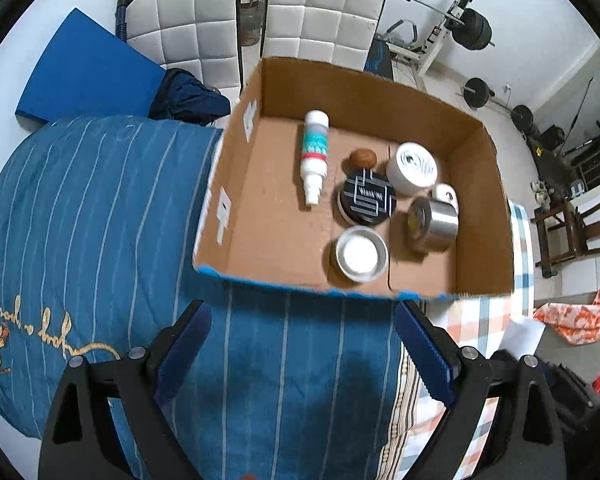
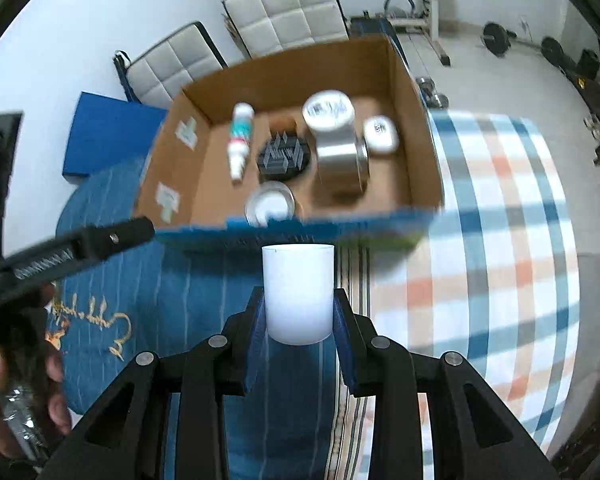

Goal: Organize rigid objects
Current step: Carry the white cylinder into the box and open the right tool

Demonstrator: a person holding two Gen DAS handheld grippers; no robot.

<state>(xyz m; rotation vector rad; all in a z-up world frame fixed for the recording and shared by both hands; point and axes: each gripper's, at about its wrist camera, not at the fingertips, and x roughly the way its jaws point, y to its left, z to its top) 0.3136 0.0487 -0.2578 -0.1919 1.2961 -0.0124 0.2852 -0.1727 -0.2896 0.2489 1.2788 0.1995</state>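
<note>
White plastic, a plain cylindrical cup [image 2: 299, 294], sits pinched between the blue pads of the right gripper [image 2: 300, 320] at the centre of the right wrist view, lifted clear of the blue striped bedspread [image 2: 188, 300] beneath it. Just above it in the frame lies an open cardboard box [image 2: 416, 120], already holding a spray bottle [image 2: 239, 140], a black round tin [image 2: 284, 156], a steel can [image 2: 342, 160], a small metal dish [image 2: 270, 204] and white jars. In the left wrist view the left gripper [image 1: 302, 350] hangs spread wide and empty at the bottom of the frame, just short of the box's near wall. The step in hand looks like carrying the cup to the box. The next move probably calls for clearing the near wall and lowering the cup onto bare cardboard at the left of the box floor.
</note>
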